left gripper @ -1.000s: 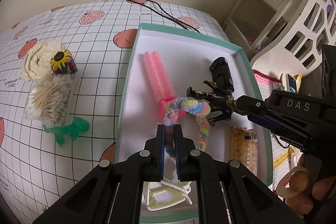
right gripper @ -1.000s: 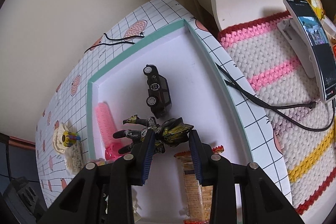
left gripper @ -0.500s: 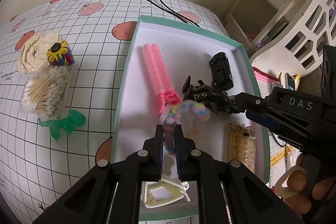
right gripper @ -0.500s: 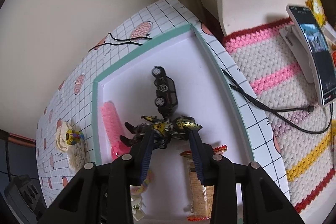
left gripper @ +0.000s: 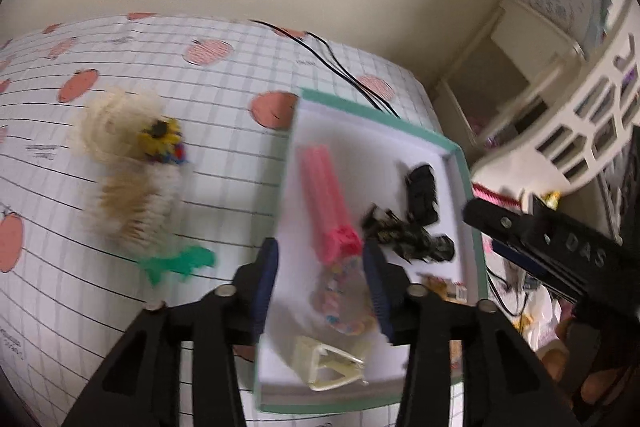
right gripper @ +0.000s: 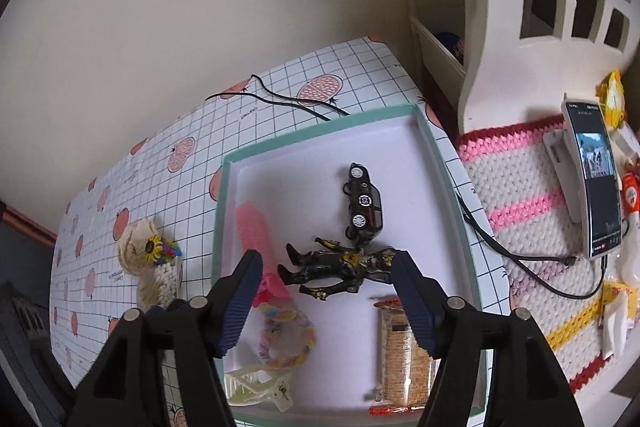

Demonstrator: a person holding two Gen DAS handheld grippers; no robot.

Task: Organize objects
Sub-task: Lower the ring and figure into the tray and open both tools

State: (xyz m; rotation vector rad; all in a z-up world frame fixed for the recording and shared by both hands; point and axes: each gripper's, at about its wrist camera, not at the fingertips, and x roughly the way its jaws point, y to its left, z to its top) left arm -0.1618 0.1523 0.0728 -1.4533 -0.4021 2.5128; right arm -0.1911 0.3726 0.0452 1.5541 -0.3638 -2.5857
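Left of the tray [right gripper: 436, 147], swabs [right gripper: 160, 281] and a green clip [left gripper: 176, 263] wait unsorted. The left gripper [left gripper: 320, 283] has just opened, empty, above the chenille loop [right gripper: 284, 337] now lying in the tray. The right gripper [right gripper: 326, 301], likewise just opened and empty, hangs over the figure [right gripper: 340, 267], which lies flat, long axis crosswise, legs leftward toward the pink roller [right gripper: 256, 231].

— Any lettering you can read?

— "DAS", in pale capitals on the black body of the right gripper [left gripper: 582, 251], at the right of the left wrist view.

— Anything else?

— A round white badge on the toy car [right gripper: 364, 201] in the tray; its digits are too small to make out.
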